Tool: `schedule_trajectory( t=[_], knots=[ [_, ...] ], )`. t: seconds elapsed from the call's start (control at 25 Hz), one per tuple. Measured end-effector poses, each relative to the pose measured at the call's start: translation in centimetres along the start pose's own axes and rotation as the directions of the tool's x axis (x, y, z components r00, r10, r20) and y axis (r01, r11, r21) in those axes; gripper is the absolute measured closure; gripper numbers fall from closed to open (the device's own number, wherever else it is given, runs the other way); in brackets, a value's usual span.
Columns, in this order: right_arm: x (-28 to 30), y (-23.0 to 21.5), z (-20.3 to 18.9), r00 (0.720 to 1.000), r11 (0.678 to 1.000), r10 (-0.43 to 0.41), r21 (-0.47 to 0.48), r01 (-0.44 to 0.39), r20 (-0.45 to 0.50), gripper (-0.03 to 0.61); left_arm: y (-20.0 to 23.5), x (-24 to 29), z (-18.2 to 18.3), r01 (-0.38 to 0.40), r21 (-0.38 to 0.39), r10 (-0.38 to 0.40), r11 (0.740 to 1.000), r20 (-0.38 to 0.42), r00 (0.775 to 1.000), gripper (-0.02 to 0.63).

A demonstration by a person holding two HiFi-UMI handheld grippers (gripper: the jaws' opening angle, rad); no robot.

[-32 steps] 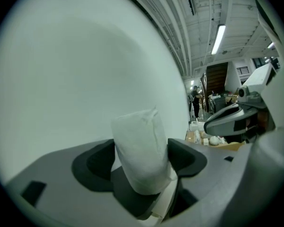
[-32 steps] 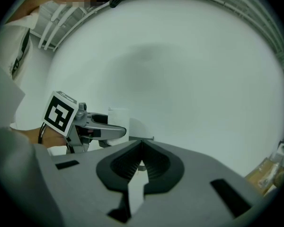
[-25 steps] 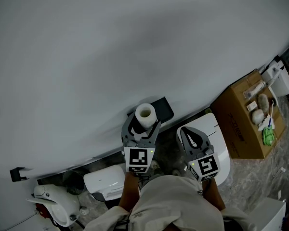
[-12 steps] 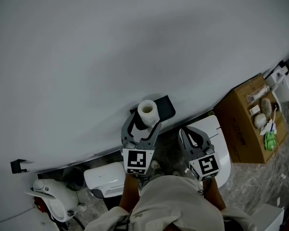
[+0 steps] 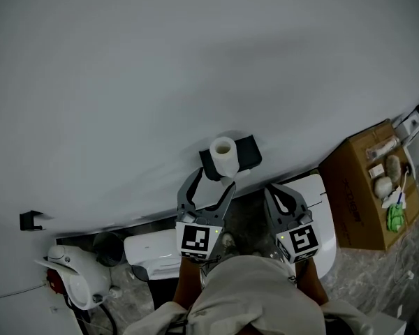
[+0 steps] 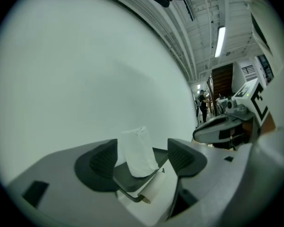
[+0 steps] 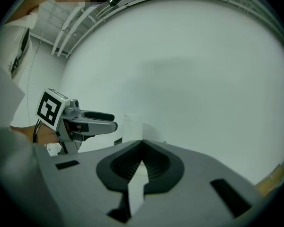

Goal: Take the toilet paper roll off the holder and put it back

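Note:
A white toilet paper roll stands upright on the black holder fixed to the white wall, its core hole facing up. My left gripper is open just short of the roll, which lies beyond its fingertips and untouched. In the left gripper view the roll rests on the holder's flat top, framed by the wide-apart jaws of the left gripper. Below that top a second white roll-like shape shows. My right gripper hangs to the right, shut and empty, its jaws meeting at the tip.
An open cardboard box with small items stands at the right. A white toilet is below the right gripper and another white fixture below the left. A white appliance sits at lower left. A small black bracket juts from the wall.
The roll was between the left gripper's jaws a second ago. It now stands on the holder beyond the fingertips, and the left gripper has drawn back open. The right gripper stayed shut.

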State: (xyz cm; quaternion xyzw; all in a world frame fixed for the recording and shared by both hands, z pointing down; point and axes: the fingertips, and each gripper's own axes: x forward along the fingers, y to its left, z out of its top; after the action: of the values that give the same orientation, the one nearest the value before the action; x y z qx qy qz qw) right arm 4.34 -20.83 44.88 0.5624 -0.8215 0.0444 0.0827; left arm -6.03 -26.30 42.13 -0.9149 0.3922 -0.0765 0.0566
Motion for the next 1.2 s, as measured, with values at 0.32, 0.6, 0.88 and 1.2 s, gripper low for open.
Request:
schedule_trajectory(
  t=[0.32, 0.6, 0.88, 1.2],
  knots=[
    [-1.3, 1.6, 0.1, 0.997, 0.997, 0.073, -0.037, -0.073, 0.002, 0.581, -1.7, -2.5, -0.7, -0.029, -0.022, 0.028, 0.999, -0.014, 1.000, 0.279],
    [-2.9, 2.5, -0.5, 0.991, 0.990, 0.134, -0.037, -0.133, 0.005, 0.581, -3.5, -4.5, -0.7, -0.077, -0.033, 0.076, 0.996, -0.022, 0.997, 0.295],
    [-5.0, 2.7, -1.2, 0.983, 0.982, 0.184, -0.049, -0.184, 0.006, 0.581, -5.5, -6.6, -0.2, -0.146, -0.014, 0.146, 0.989, -0.018, 0.989, 0.301],
    [-6.3, 1.8, -0.1, 0.971, 0.971, 0.232, -0.064, -0.229, 0.057, 0.581, -7.6, -7.8, 0.0, -0.226, -0.018, 0.225, 0.974, -0.028, 0.974, 0.313]
  ],
)
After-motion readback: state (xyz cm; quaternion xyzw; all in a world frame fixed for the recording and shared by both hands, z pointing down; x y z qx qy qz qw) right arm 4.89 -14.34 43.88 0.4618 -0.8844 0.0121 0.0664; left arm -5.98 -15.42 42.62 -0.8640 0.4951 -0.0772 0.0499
